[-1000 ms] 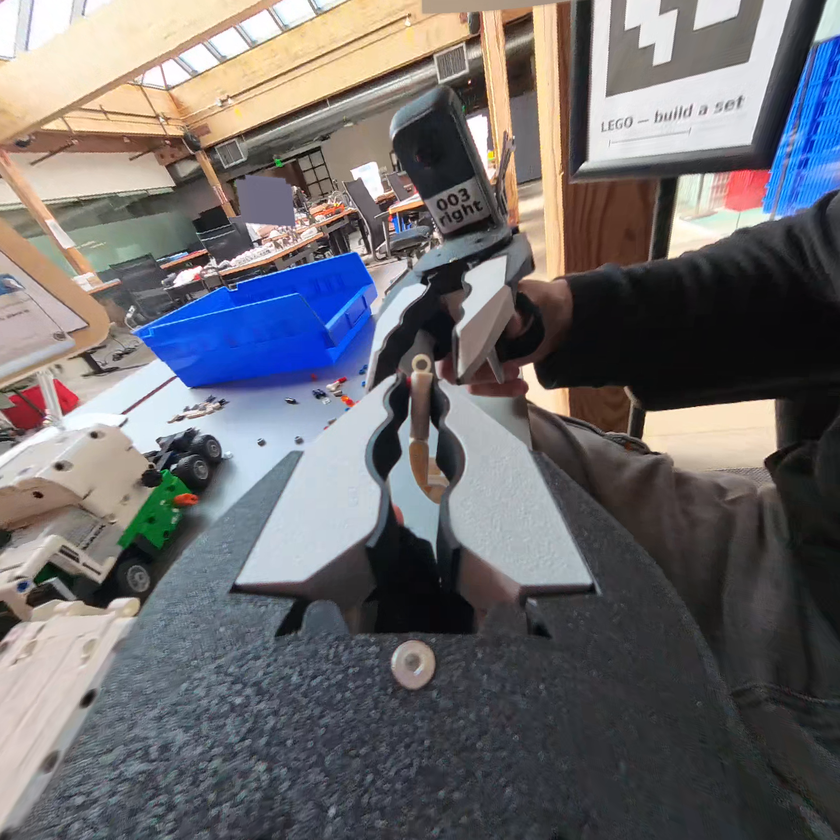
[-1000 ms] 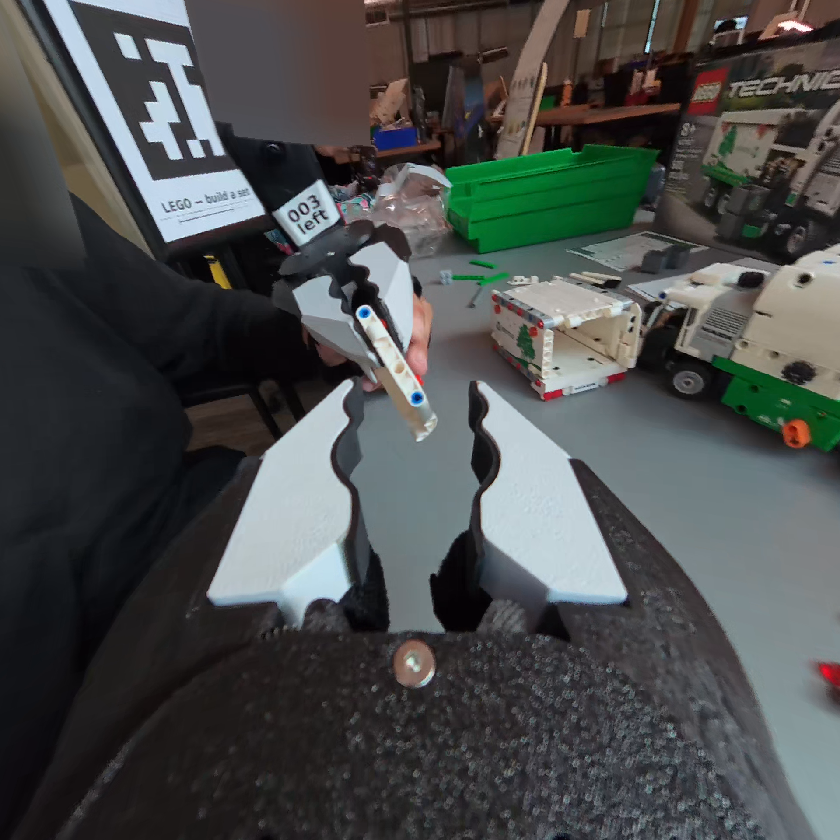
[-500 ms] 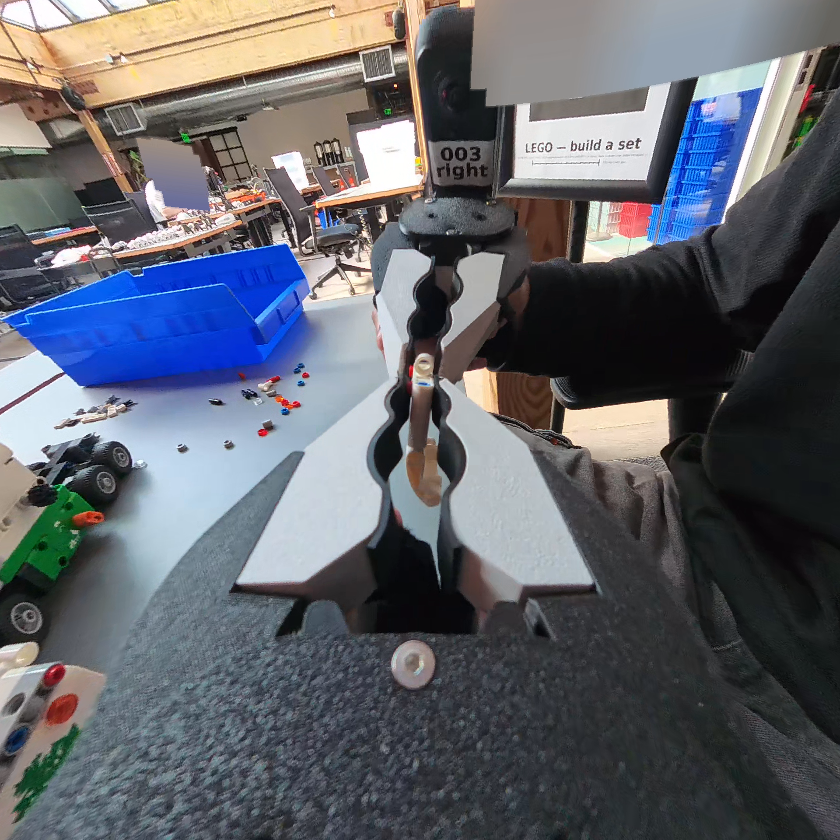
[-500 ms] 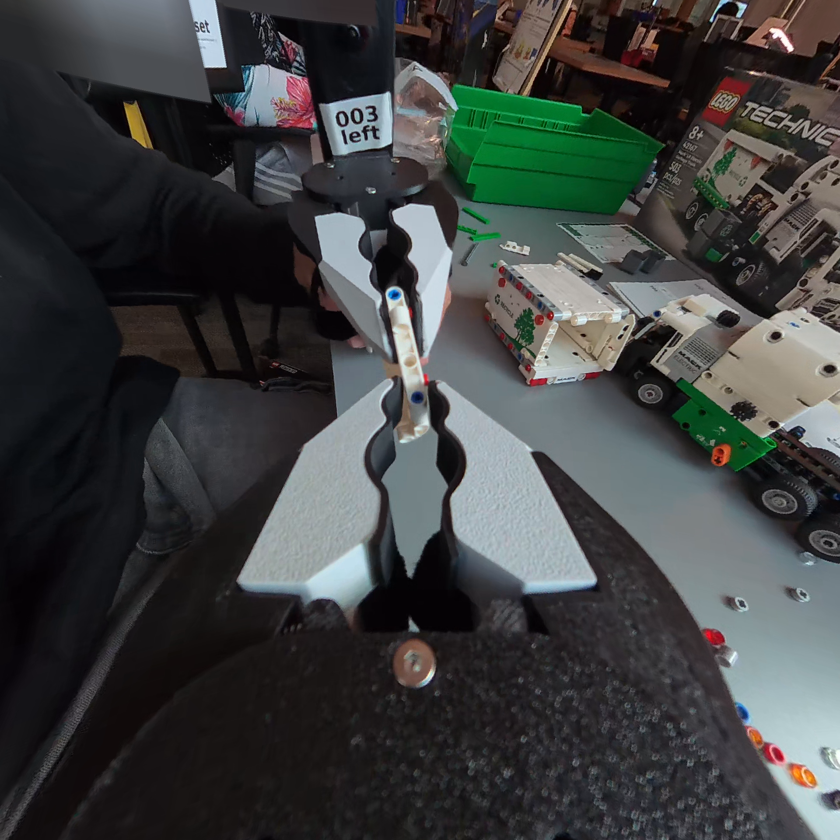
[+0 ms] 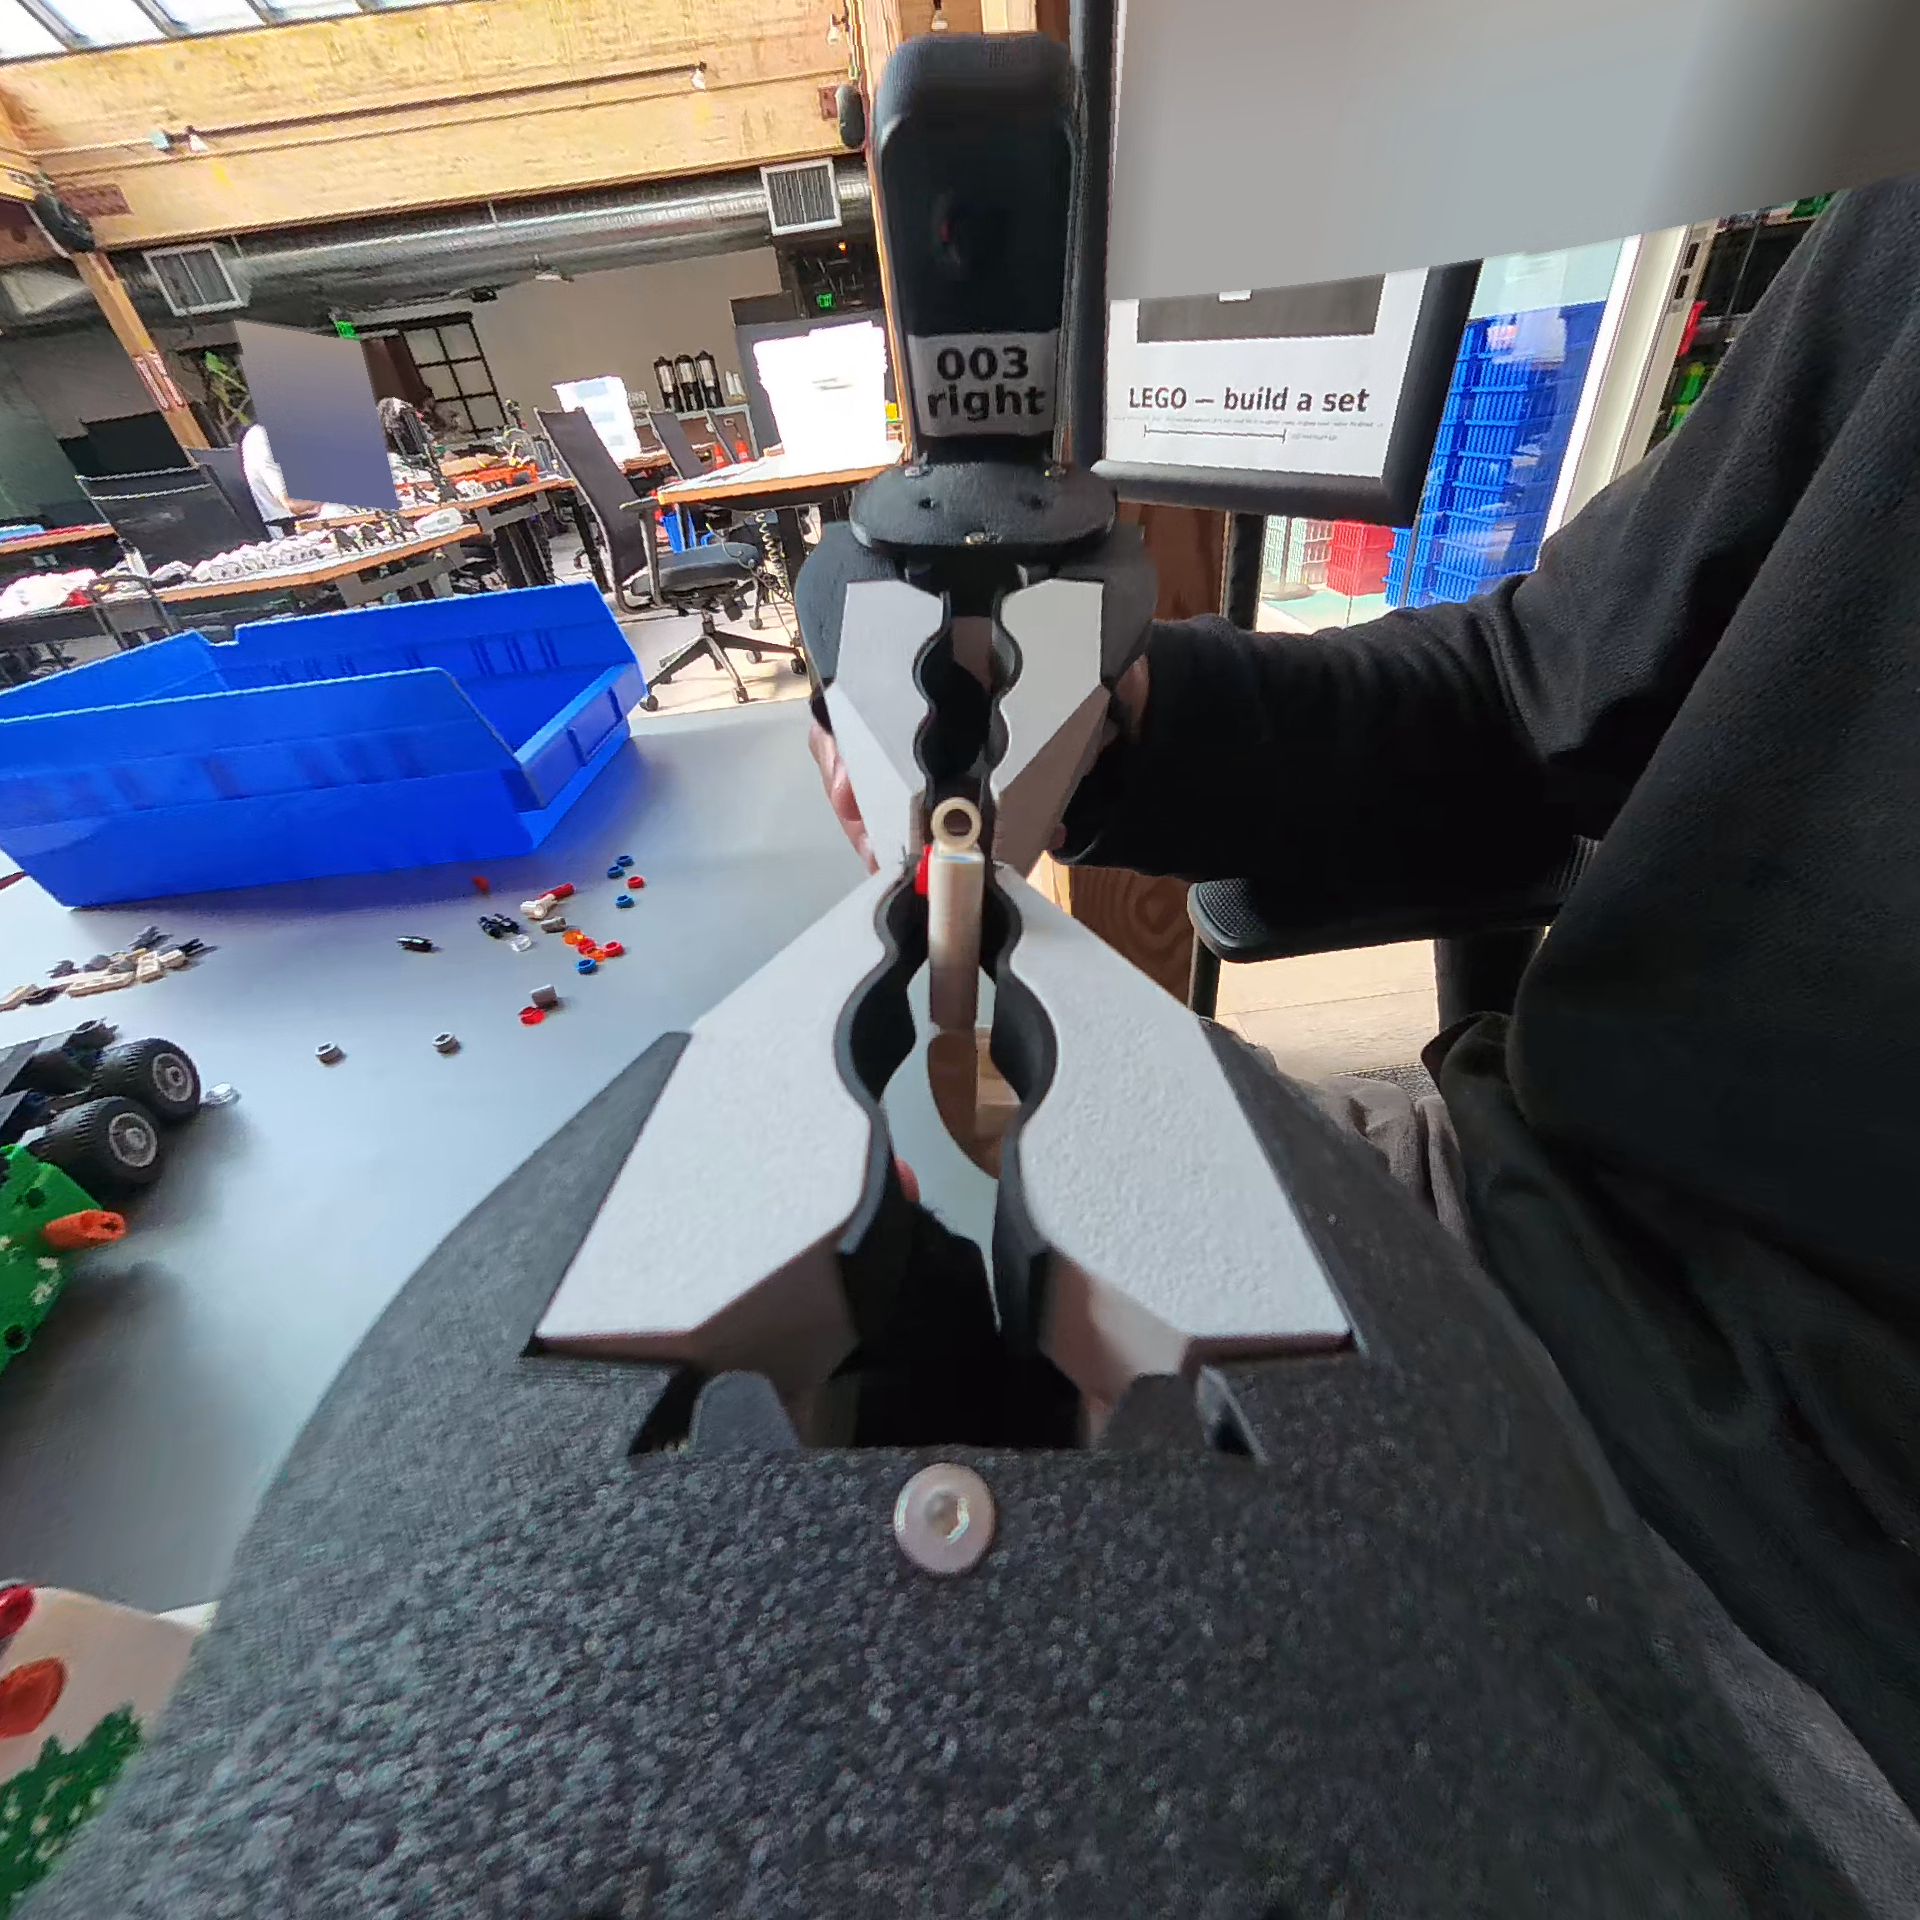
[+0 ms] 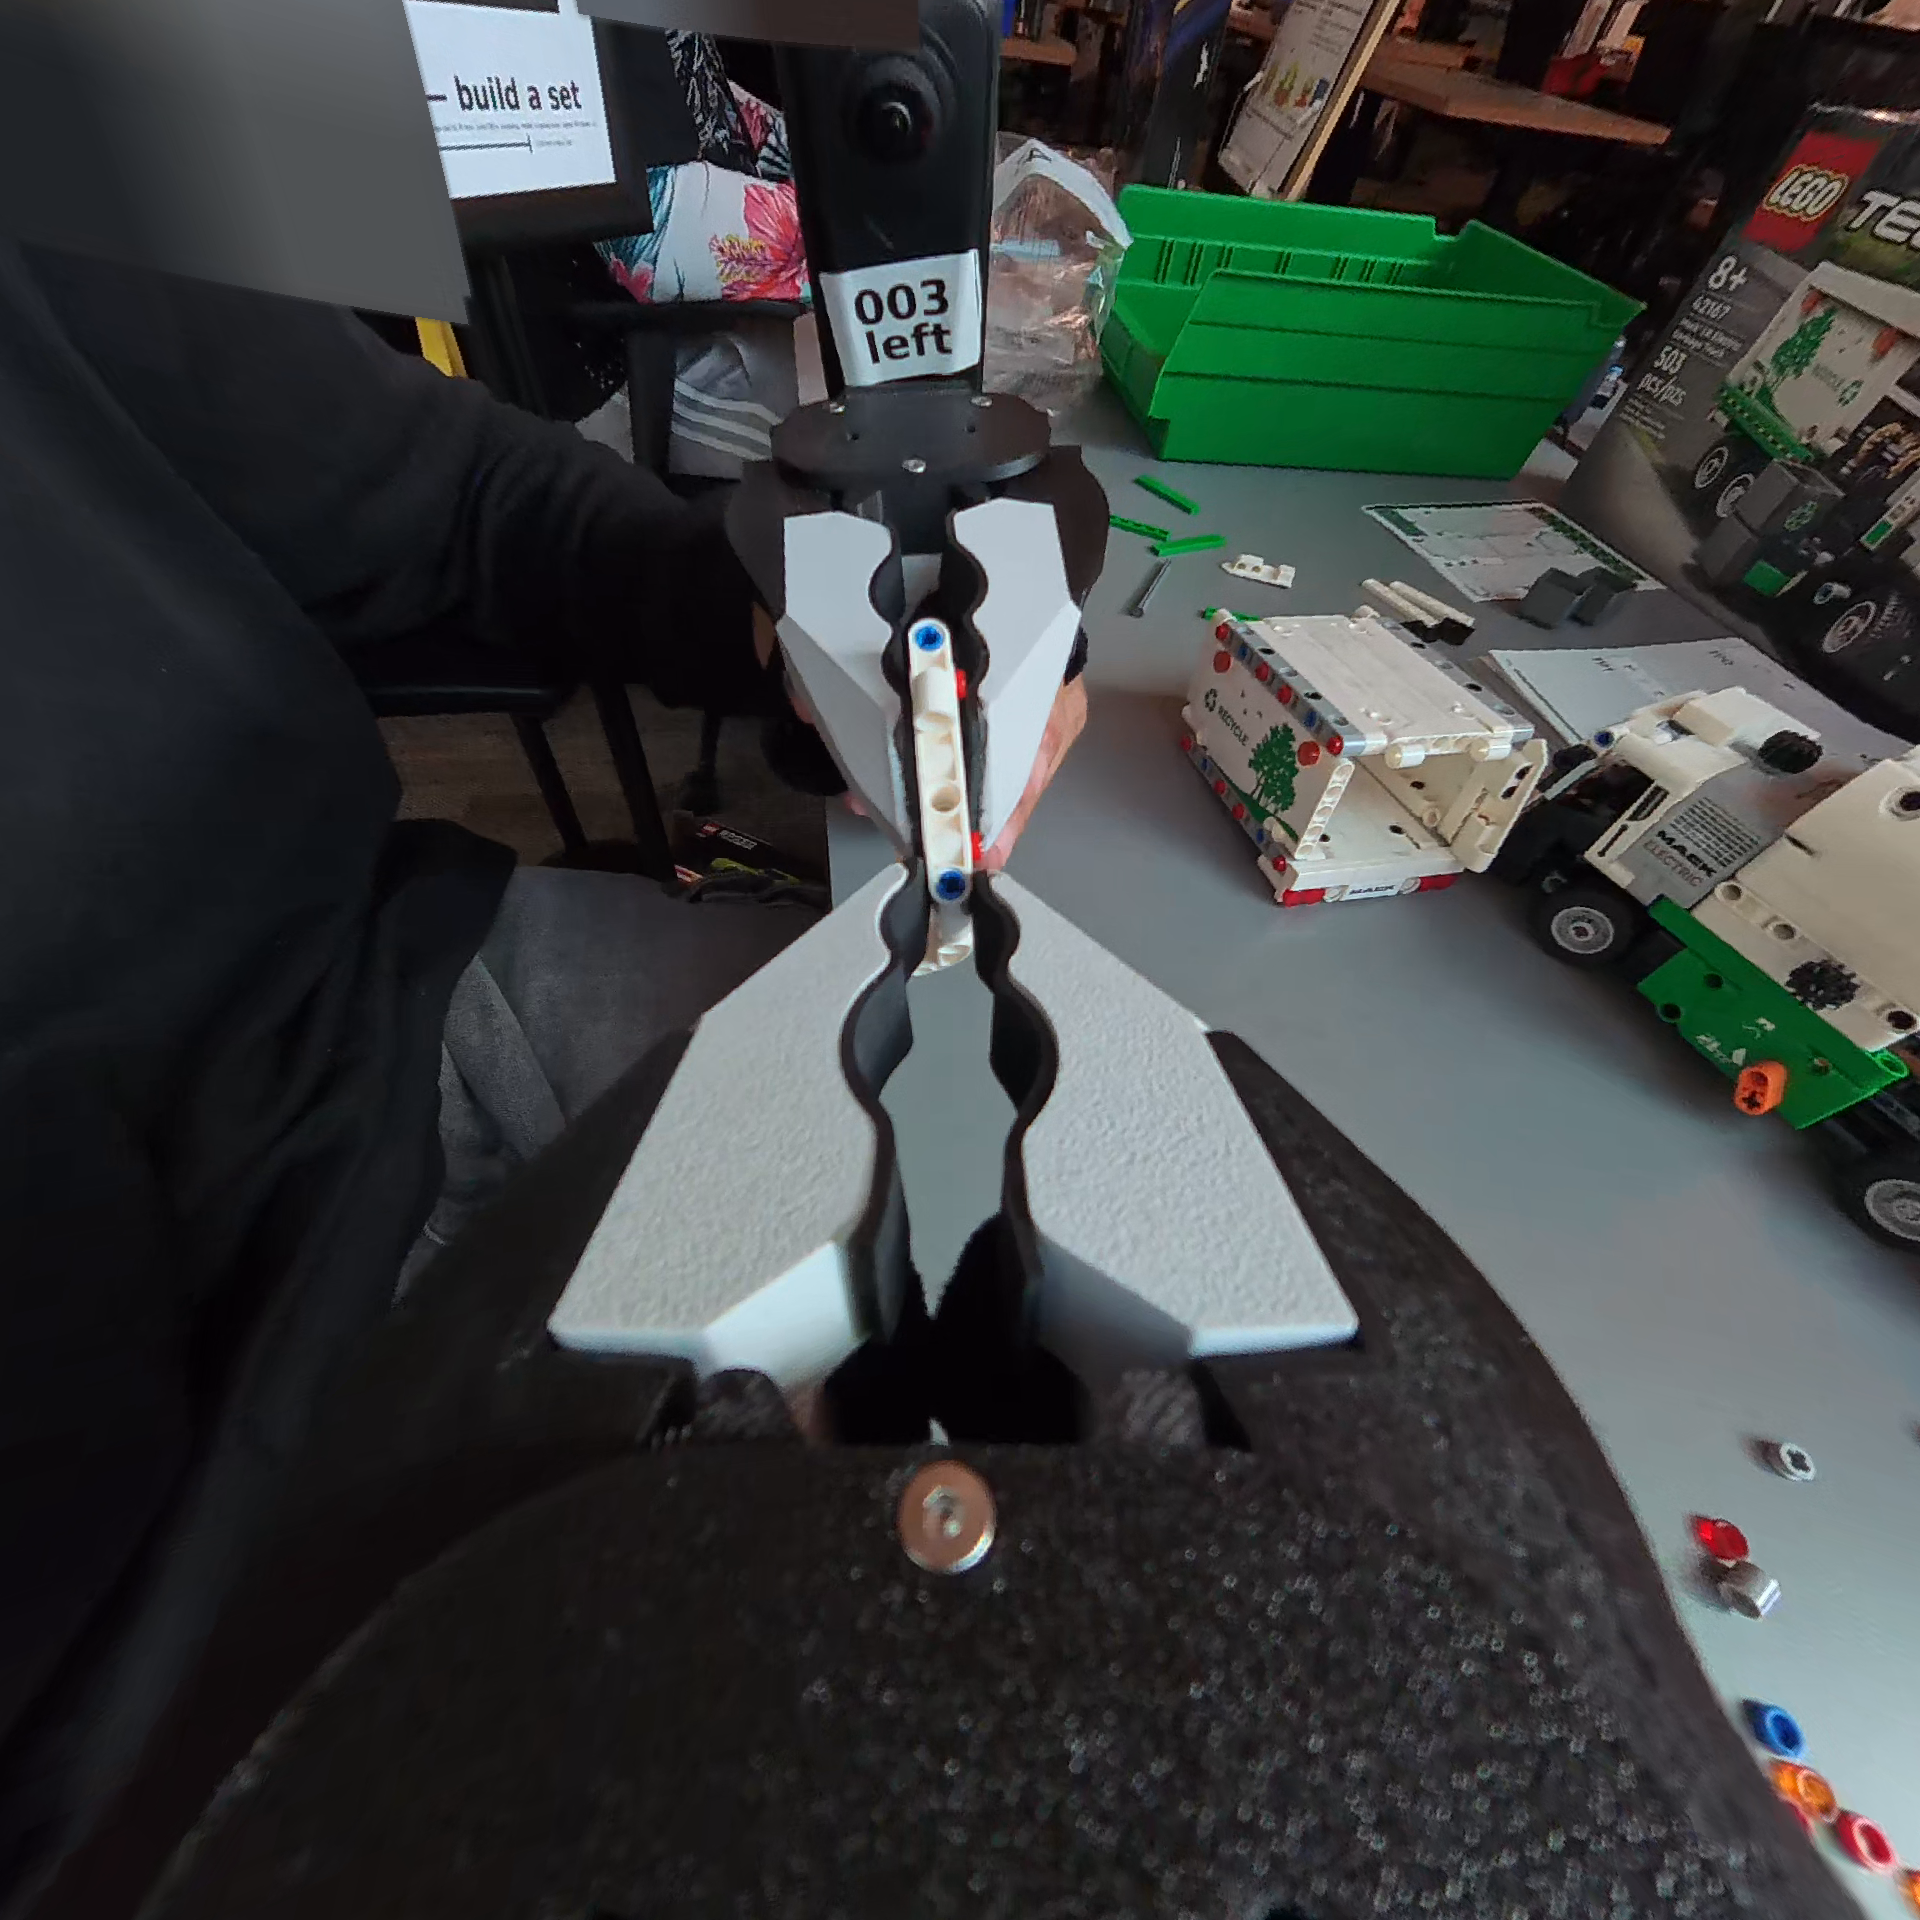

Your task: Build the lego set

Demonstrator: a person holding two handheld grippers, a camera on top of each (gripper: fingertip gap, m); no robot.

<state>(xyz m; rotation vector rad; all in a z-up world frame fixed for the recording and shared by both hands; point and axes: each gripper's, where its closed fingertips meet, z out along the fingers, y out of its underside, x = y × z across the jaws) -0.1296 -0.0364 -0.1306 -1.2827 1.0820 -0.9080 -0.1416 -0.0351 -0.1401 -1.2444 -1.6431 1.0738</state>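
A white Lego beam (image 6: 940, 758) with blue pins at its ends and red pins on its side is held in the air between both grippers, over the table's near edge. My left gripper (image 5: 951, 894) is shut on the beam (image 5: 954, 935) along most of its length. My right gripper (image 6: 943, 904) faces it tip to tip, with its fingertips closed around the beam's free end. Each gripper also shows in the other's view: the right one (image 5: 954, 831) and the left one (image 6: 940, 831). A person's hands in black sleeves hold both.
A white and green Lego truck (image 6: 1714, 883) and a white container body (image 6: 1351, 748) stand on the grey table (image 6: 1351, 1143). A green bin (image 6: 1351, 343) and the set's box (image 6: 1818, 312) stand behind. A blue bin (image 5: 312, 727) and loose small parts (image 5: 582, 935) lie on the other side. Both grippers' tips are close together, under 4 cm apart.
My right gripper was open and apart from the beam; it has lined up with the left gripper and closed on the beam's free end. The left gripper kept its hold.
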